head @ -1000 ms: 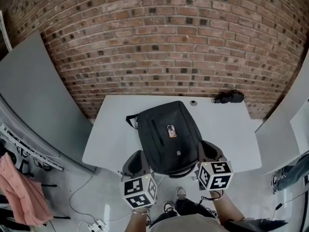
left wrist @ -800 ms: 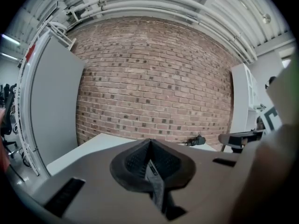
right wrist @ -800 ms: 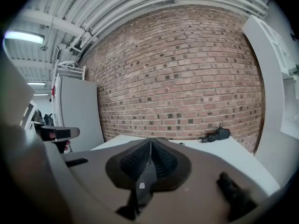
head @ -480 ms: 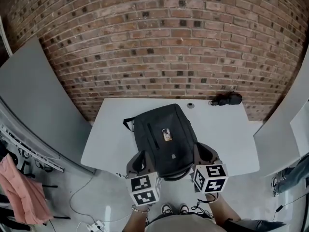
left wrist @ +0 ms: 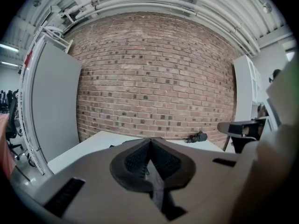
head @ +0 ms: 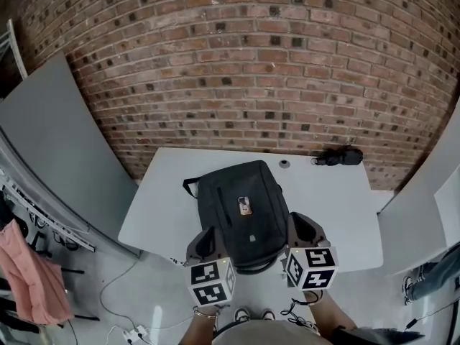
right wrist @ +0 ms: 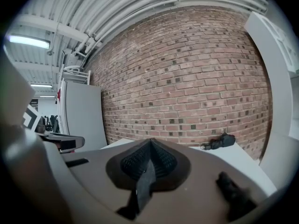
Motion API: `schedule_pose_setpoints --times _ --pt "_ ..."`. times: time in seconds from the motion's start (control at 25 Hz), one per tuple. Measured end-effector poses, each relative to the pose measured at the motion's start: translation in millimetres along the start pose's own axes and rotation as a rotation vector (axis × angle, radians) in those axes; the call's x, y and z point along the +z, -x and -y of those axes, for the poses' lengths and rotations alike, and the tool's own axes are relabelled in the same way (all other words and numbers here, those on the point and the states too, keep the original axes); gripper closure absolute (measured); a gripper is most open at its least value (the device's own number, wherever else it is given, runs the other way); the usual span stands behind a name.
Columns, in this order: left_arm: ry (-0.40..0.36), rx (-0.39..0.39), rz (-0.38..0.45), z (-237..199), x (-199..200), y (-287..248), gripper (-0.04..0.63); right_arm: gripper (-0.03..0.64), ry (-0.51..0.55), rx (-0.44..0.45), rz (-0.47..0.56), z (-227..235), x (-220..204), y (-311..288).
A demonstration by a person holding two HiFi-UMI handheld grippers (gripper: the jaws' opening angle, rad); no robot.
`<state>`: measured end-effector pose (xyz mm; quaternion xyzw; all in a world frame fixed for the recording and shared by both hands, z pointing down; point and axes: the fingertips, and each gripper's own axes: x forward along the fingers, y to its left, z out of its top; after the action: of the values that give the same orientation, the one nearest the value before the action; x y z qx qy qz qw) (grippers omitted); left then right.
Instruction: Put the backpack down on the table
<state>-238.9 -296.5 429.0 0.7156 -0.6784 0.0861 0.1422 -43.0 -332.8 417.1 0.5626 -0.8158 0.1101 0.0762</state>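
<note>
Drawn a little toward the near edge since a second ago, the backpack (head: pixel 241 207) is seen in the head view lying flat on the white table (head: pixel 338 207), front side up. Its lower end hangs past that edge. That end is partly covered by the left gripper (head: pixel 207 234) and the right gripper (head: pixel 298 221), which are set at its two lower corners. The jaws cannot be read from above, as they are masked by the marker cubes. A black bundle (head: pixel 339 157) is seen at the far right of the table, and a small round thing (head: pixel 285 164) beside it is too small to be told.

From the left gripper view, the jaws are seen pressed together on a dark strap (left wrist: pixel 157 190). The strap's lower end is lost in a dark slot, and the backpack itself is almost wholly hidden behind the jaws.

From the right gripper view, the jaws are likewise found closed, with a grey strap (right wrist: pixel 145 181) pinched between the pads. Only the table's far part is left in sight.
</note>
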Motion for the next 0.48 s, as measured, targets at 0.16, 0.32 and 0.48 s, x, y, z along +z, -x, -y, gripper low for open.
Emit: schedule_pose_setpoints --times 0.16,0.32,0.48 --pt "0.01 0.004 0.002 2 0 0 0.583 0.588 0.004 0.002 -0.002 3 1 0" --pt "0.015 0.019 -0.002 1 -1 -1 0.583 0.588 0.001 -0.005 -0.005 8 0 0" --pt "0.018 0.027 -0.006 2 -5 -2 0.583 0.588 0.002 -0.012 -0.01 13 -3 1"
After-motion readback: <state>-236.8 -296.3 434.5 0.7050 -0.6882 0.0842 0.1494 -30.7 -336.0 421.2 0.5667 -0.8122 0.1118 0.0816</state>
